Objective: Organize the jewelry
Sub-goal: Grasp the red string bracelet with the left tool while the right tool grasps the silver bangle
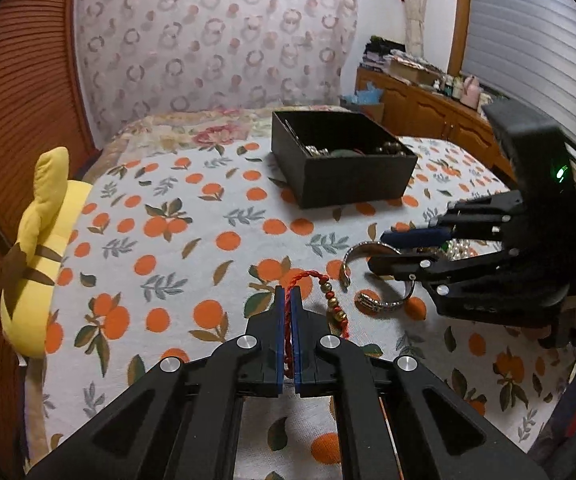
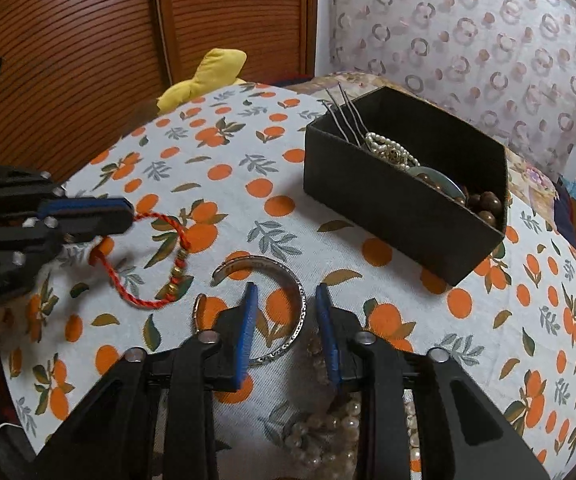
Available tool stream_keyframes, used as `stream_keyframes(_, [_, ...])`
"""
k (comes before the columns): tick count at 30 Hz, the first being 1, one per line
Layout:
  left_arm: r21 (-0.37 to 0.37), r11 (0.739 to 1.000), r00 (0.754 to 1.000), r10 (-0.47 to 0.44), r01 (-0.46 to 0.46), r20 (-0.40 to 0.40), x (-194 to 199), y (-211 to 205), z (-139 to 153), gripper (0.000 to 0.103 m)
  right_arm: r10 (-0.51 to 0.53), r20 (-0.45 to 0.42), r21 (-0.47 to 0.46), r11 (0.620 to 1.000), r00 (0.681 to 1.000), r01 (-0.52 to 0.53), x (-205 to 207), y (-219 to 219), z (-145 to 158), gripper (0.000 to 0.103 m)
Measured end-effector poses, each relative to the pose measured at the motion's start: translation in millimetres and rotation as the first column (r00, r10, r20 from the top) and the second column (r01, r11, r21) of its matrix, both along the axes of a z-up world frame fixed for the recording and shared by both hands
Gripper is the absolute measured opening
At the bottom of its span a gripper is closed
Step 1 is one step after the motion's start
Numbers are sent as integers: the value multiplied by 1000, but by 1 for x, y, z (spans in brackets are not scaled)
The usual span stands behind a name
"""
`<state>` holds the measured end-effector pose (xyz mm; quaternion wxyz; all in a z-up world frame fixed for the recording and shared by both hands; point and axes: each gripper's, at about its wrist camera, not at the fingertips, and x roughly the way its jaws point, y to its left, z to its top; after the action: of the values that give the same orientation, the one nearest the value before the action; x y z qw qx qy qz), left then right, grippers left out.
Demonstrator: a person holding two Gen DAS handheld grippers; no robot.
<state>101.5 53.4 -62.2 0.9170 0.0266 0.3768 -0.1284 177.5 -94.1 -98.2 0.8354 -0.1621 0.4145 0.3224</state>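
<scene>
My left gripper (image 1: 288,292) is shut on a red cord bracelet (image 1: 320,280) with gold beads, which still lies on the orange-print cloth; it also shows in the right wrist view (image 2: 149,264), with the left gripper (image 2: 125,214) at the far left. My right gripper (image 2: 282,294) is open, its fingers on either side of the rim of a silver cuff bangle (image 2: 298,304). The bangle (image 1: 384,302) and the right gripper (image 1: 382,250) show in the left wrist view. A pearl necklace (image 2: 328,432) lies under the right gripper. A black box (image 2: 400,200) holds pearls, brown beads and hairpins.
The black box (image 1: 344,160) stands at the back of the table (image 1: 191,280). A yellow plush toy (image 1: 39,248) sits at the table's left edge. A wooden slatted door and a patterned curtain stand behind. A wooden cabinet (image 1: 428,108) is at the far right.
</scene>
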Motion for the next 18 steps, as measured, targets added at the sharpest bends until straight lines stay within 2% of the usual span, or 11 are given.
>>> stream_keyframes(1, [0, 1000, 1000, 3, -3, 5, 0, 0, 2, 2, 3, 4, -5, 1000, 1000, -3, 0, 0, 0, 9])
stream_keyframes(3, [-2, 1000, 1000, 6, -6, 15, -1, 1, 5, 2, 11, 3, -2, 1000, 1000, -11, -1, 0, 1, 6])
stream_keyframes(18, [-18, 1000, 999, -8, 8, 47, 17, -15, 22, 2, -47, 112, 125, 992, 993, 33, 5, -46, 46, 6])
